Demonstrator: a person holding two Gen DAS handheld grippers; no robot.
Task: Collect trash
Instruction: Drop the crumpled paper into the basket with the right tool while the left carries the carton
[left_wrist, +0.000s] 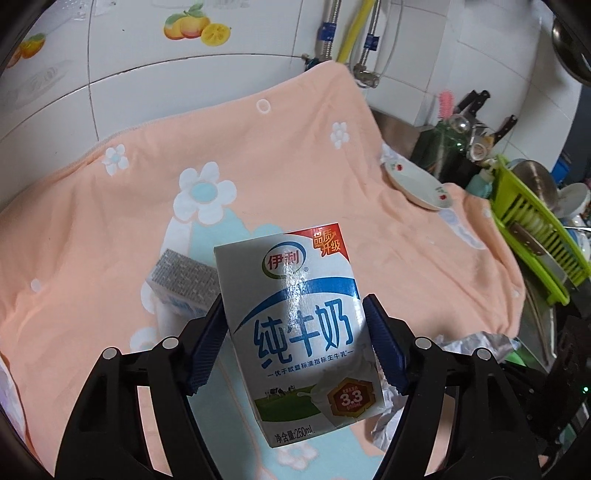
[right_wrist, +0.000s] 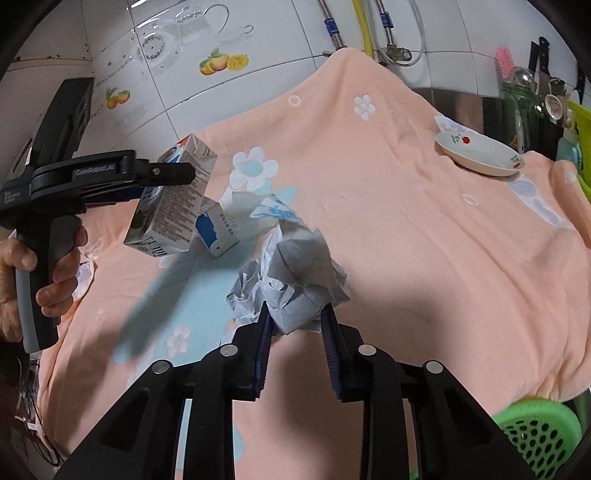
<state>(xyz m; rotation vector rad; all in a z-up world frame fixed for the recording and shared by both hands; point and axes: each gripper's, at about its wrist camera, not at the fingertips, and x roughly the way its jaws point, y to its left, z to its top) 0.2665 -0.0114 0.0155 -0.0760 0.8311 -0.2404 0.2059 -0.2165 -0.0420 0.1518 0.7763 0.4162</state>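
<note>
The milk carton (left_wrist: 299, 325) sits between the blue pads of my left gripper (left_wrist: 295, 343), clamped on both side walls and lifted clear of the peach flowered cloth (left_wrist: 92, 229). The printed front faces the left wrist camera; the carton is tilted, top corner leaning away to the right. In the right wrist view the same carton (right_wrist: 170, 199) hangs from the left gripper (right_wrist: 166, 175) above the cloth, and my left hand (right_wrist: 40, 273) wraps the grip.

The crumpled paper wad (right_wrist: 295, 280) is pinched at its near edge by my right gripper (right_wrist: 295, 325); both pads press into it.

A second, smaller carton (right_wrist: 218, 229) lies on its side on the cloth, just beyond the held carton and near the wad.

A white dish (right_wrist: 480, 157) with a red flower mark rests at the far right of the cloth. A green perforated basket (right_wrist: 535, 439) sits at the lower right, past the cloth's edge. A green dish rack (left_wrist: 532, 236) stands to the right.
</note>
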